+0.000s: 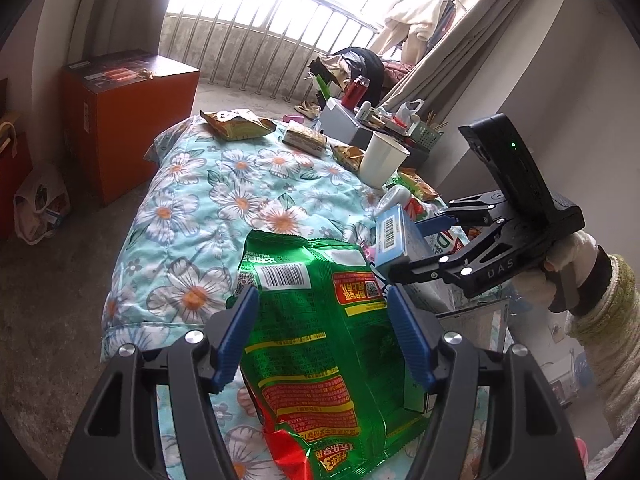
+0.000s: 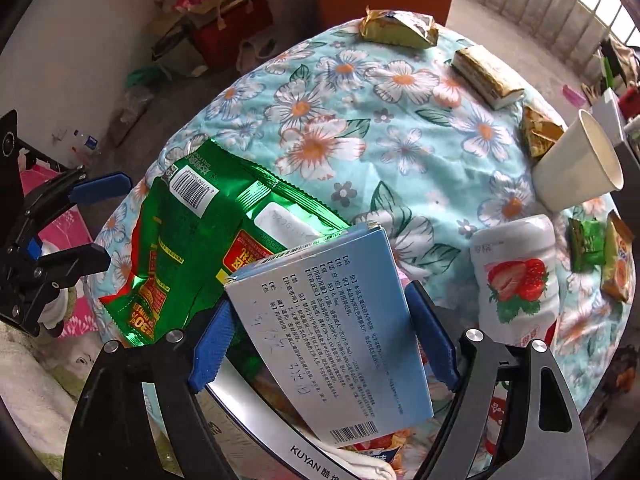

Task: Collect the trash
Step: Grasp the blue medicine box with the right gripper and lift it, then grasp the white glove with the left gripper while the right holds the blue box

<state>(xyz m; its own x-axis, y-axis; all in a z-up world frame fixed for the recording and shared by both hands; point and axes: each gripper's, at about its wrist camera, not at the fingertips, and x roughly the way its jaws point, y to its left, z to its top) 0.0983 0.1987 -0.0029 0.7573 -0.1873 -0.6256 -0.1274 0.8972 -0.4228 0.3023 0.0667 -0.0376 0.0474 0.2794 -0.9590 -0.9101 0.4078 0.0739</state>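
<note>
Two pieces of trash are in hand over the bin (image 2: pixel 256 420): the right gripper (image 2: pixel 324 348) pinches a pale blue carton (image 2: pixel 332 320), while the left gripper (image 1: pixel 324 340), jaws spread, straddles a green snack bag (image 1: pixel 316 320). Much is left on the floral quilt (image 2: pixel 360 128): snack packets (image 2: pixel 400 30), a paper cup (image 2: pixel 580 172), a strawberry bottle (image 2: pixel 516 276).

Black grippers (image 1: pixel 400 256), blue fingers (image 1: pixel 412 340); cream knit sleeve (image 1: pixel 604 320).

A glossy, crinkled foil snack bag (image 1: pixel 320 340) is gleaming on soft quilted floral cloth (image 1: pixel 208 200); at two o'clock, a matt paper cup (image 1: pixel 382 158) is standing, with a smooth cardboard box (image 2: pixel 332 332) nearby.
</note>
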